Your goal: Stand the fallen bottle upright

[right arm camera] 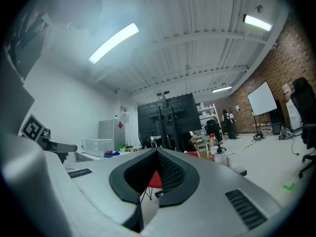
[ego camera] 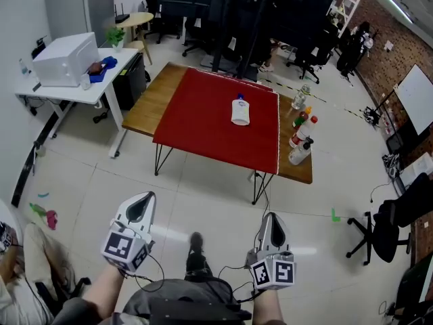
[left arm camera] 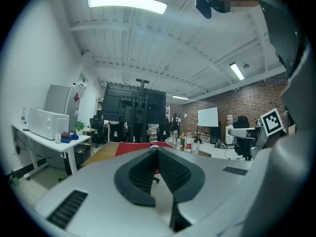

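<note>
A white bottle (ego camera: pixel 240 111) with a blue cap lies on its side on the red cloth (ego camera: pixel 203 120) that covers the wooden table, toward the cloth's far right part. Both grippers hang over the tiled floor, well short of the table. My left gripper (ego camera: pixel 140 199) points toward the table with its jaws shut and nothing between them (left arm camera: pixel 157 149). My right gripper (ego camera: pixel 270 217) is likewise shut and empty (right arm camera: pixel 157 152). The red cloth (left arm camera: pixel 143 144) shows small and far beyond the left jaws. The fallen bottle is too small to pick out in either gripper view.
Several upright bottles (ego camera: pixel 302 131) stand along the table's bare right edge. A white desk (ego camera: pixel 101 90) with a white box (ego camera: pixel 66 58) is at the left. Black office chairs (ego camera: pixel 382 229) stand at the right, dark racks behind the table, a seated person (ego camera: pixel 17 259) at bottom left.
</note>
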The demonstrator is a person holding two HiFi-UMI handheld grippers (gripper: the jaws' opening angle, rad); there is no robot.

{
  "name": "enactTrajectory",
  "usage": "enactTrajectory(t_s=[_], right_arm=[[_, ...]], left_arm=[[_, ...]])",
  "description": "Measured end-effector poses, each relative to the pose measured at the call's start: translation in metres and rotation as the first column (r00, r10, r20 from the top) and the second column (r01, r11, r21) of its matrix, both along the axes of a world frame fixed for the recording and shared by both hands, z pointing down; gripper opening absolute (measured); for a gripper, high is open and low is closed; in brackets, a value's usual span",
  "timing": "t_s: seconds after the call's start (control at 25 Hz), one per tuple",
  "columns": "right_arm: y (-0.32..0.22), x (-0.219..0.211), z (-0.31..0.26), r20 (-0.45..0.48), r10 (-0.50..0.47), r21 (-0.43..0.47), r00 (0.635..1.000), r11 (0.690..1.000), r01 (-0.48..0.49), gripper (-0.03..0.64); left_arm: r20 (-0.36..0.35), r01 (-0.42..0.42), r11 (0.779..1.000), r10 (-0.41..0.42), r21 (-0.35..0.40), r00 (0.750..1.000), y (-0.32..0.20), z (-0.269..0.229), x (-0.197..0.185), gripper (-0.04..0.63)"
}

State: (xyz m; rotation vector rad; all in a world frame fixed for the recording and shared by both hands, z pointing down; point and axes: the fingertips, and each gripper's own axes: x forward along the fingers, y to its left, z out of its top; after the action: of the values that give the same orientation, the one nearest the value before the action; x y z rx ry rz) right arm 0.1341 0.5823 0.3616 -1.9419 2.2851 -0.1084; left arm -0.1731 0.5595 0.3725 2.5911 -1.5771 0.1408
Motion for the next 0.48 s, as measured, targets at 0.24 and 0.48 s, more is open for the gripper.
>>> enactTrajectory(t_s=[0.24, 0.48], right_arm=[[-0.106, -0.003, -0.006, -0.049, -0.035, 0.011, 0.998, 0.999, 0.035, 0.006], [-0.211, 0.000, -0.011, -0.106, -0.082, 0.035, 0.991, 0.996, 0.086, 0.006]], left_arm=[[0.006, 0.014, 0.999, -0.014, -0.045, 1.000, -0.093, 0.011, 0.012, 0.012], [0.003, 0.010, 0.997, -0.010, -0.070, 1.000, -0.190, 0.017, 0.032, 0.012]])
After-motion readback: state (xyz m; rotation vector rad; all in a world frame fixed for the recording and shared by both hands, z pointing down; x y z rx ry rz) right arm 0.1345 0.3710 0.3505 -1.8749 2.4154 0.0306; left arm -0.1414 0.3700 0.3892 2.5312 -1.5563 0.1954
